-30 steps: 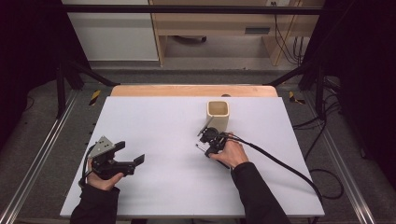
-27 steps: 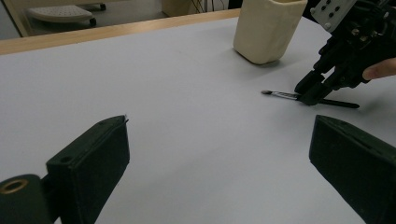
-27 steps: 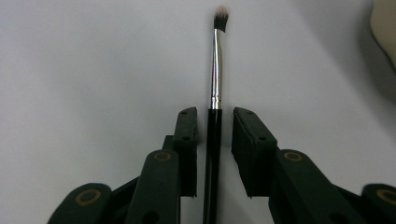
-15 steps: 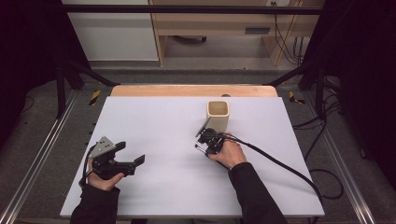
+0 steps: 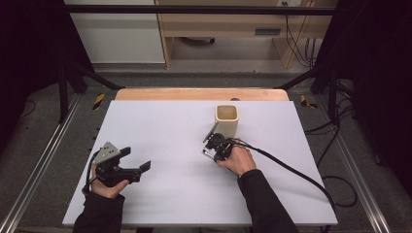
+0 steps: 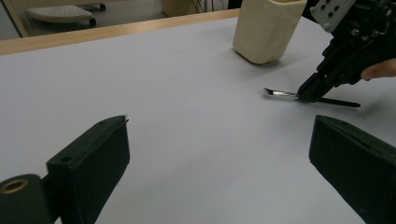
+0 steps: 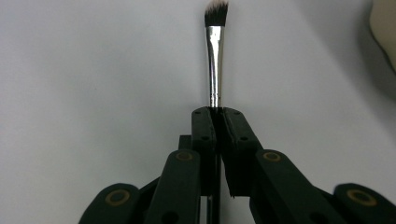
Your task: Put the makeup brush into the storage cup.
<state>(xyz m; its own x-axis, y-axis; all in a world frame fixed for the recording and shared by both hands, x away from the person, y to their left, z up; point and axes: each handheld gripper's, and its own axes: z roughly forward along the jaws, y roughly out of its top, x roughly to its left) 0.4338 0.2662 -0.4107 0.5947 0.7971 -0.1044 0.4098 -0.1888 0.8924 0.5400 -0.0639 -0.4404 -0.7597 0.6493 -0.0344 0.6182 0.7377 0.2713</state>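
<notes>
A small brush (image 7: 215,56) is clamped by the right gripper (image 7: 215,112); the two black jaws are pressed together on the silver ferrule, with the dark bristle tip projecting straight ahead of the jaws in the right gripper view. In the left gripper view the brush (image 6: 280,93) is seen lying low and nearly flat over the white table (image 6: 177,93), bristle end pointing away from the right gripper (image 6: 310,94), the thin black handle trailing out behind the jaws. Whether the tip touches the surface cannot be told.

A cream cup (image 5: 227,119) is noted standing upright just beyond the right gripper (image 5: 210,146), a little to its far side; in the right gripper view only its edge (image 7: 385,28) is caught at the upper right of the jaws. Cup and brush are apart.

The left gripper (image 5: 138,167) is held low over the near left part of the table (image 5: 160,194), well apart from the right one. Its jaws are spread wide, nothing between them; in its own view the left gripper (image 6: 219,154) is seen pointed across bare table toward the cup (image 6: 267,29) and the brush.

A black cable is seen trailing from the right gripper back along the person's sleeve and off the table's right edge.
</notes>
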